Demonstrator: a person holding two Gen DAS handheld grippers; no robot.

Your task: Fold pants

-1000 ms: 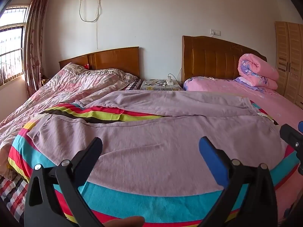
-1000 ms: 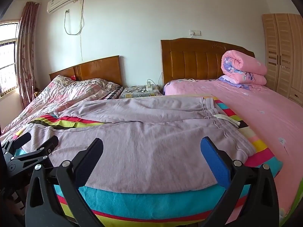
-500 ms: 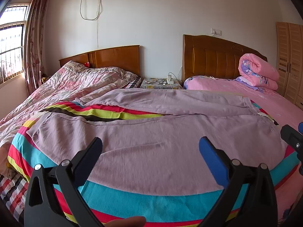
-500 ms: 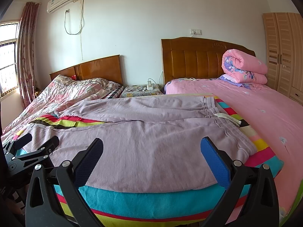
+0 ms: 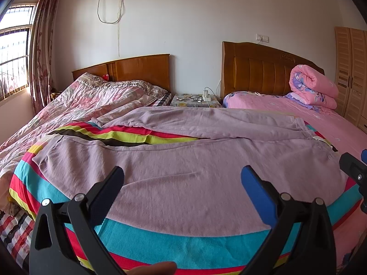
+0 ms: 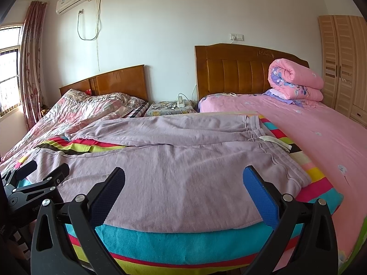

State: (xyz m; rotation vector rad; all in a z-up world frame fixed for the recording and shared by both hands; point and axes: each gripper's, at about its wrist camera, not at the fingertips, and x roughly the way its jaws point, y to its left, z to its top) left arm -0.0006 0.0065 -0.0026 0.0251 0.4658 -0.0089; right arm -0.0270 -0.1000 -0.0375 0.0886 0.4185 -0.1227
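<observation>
Lilac pants (image 5: 188,160) (image 6: 183,160) lie spread flat on a striped blanket (image 5: 146,243) (image 6: 174,245) at the foot of the bed, legs running left, waistband (image 6: 275,142) to the right. The two legs lie apart, with stripes showing between them at the left. My left gripper (image 5: 182,181) hovers open over the near leg, nothing between its fingers. My right gripper (image 6: 183,181) is open above the near leg close to the waistband. The left gripper (image 6: 43,171) also shows at the left edge of the right wrist view, the right gripper (image 5: 353,167) at the right edge of the left.
Two beds with wooden headboards (image 6: 240,68) stand side by side, a nightstand (image 6: 169,108) with cables between them. A rolled pink quilt (image 6: 296,80) sits on the pink sheet (image 6: 309,133). A floral duvet (image 5: 80,100) covers the left bed. A wardrobe (image 6: 344,61) stands right.
Both grippers have shifted only slightly; the views have tilted down a touch. The pants have not moved and both grippers stay open.
</observation>
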